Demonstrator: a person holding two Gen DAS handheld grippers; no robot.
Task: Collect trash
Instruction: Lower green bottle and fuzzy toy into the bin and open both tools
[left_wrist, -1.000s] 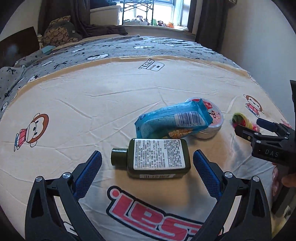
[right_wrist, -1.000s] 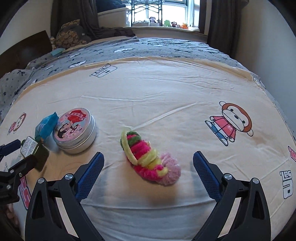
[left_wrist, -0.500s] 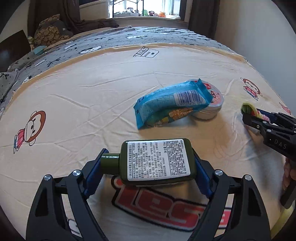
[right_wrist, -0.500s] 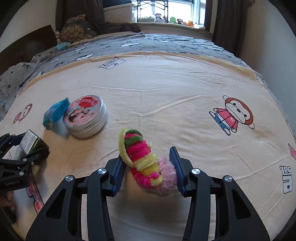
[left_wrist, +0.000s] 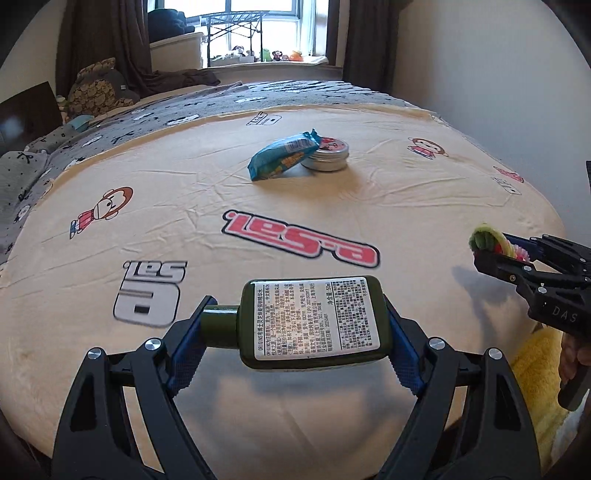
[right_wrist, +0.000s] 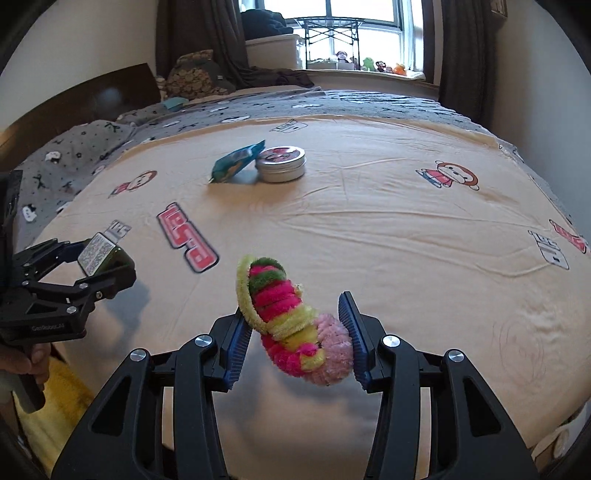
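While a cream bedsheet (left_wrist: 295, 206) printed with cartoon monkeys and red lettering spreads beneath both tools, the left gripper (left_wrist: 295, 332) clamps a dark green bottle (left_wrist: 314, 325) lengthwise between its blue pads (left_wrist: 184, 350), the cap against the left pad and the base against the right, with the white printed label facing up. That bottle hangs clear of the sheet, near the bed's close edge. In the right wrist view the right gripper (right_wrist: 295, 332) is closed on a fuzzy pink, green and yellow toy (right_wrist: 291, 321), which sits squeezed between the two blue pads and stands tilted, its green-striped end poking up and away past the fingertips; it too is lifted off the fabric. Each tool shows in the other's camera: the right gripper at the right border of the left view, the toy's tip protruding from its jaws, and the left gripper (right_wrist: 107, 262) at the left border of the right view, with a hand (right_wrist: 26, 365) wrapped around its grip. Well apart from both grippers, toward the middle of the bed, a blue snack packet (left_wrist: 284, 155) leans against a round metal tin (left_wrist: 328, 155), touching it. Grey patterned bedding (left_wrist: 110, 129) lies beyond the sheet, before a bright window (left_wrist: 258, 22).
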